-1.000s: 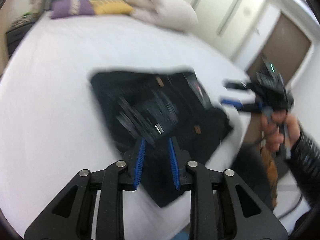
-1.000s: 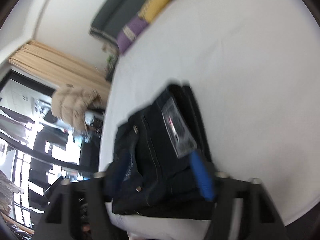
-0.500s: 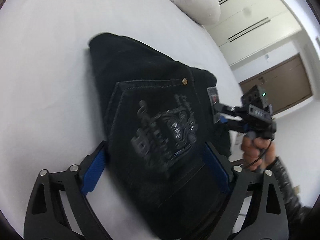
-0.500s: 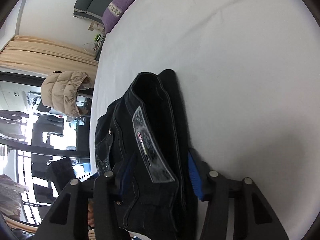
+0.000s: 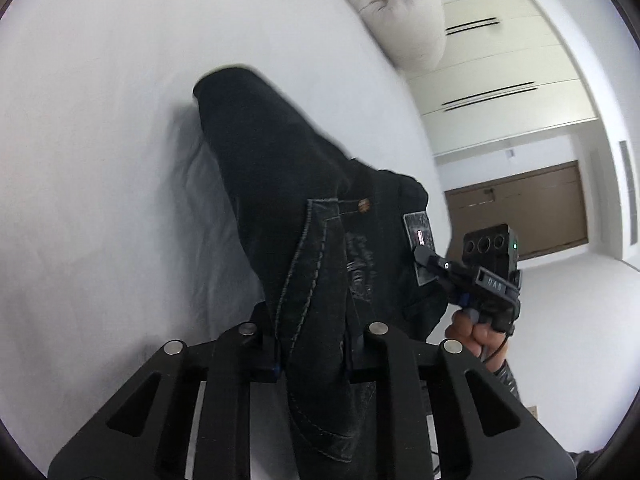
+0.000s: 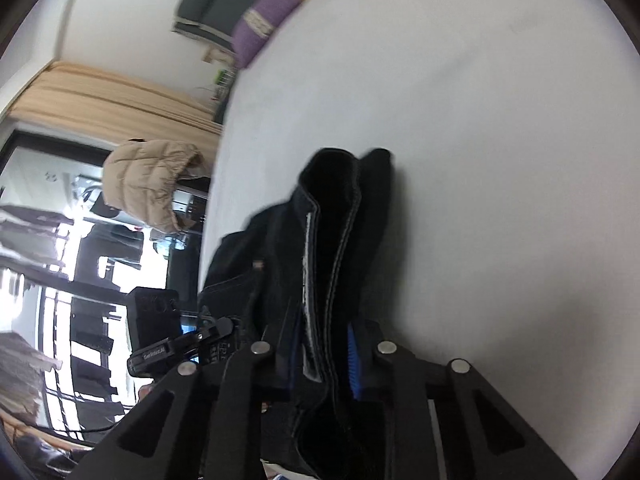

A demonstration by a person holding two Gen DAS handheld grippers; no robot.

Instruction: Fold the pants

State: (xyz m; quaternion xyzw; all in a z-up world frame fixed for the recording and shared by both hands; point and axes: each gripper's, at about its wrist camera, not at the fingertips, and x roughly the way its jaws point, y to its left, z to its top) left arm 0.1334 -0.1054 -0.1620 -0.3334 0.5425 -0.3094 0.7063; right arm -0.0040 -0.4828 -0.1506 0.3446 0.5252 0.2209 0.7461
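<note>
Left hand-held gripper [image 5: 312, 354], bottom centre of its frame, clamped on folded black pants [image 5: 288, 200] that slope up from the white bed [image 5: 100, 160] at frame centre; right hand-held gripper [image 6: 324, 356], low centre, pinching the waistband [image 6: 332, 240] edge.

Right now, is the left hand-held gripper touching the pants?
Touching. The left wrist view shows the left hand-held gripper closed on the pants, fabric pinched between its fingers.
</note>
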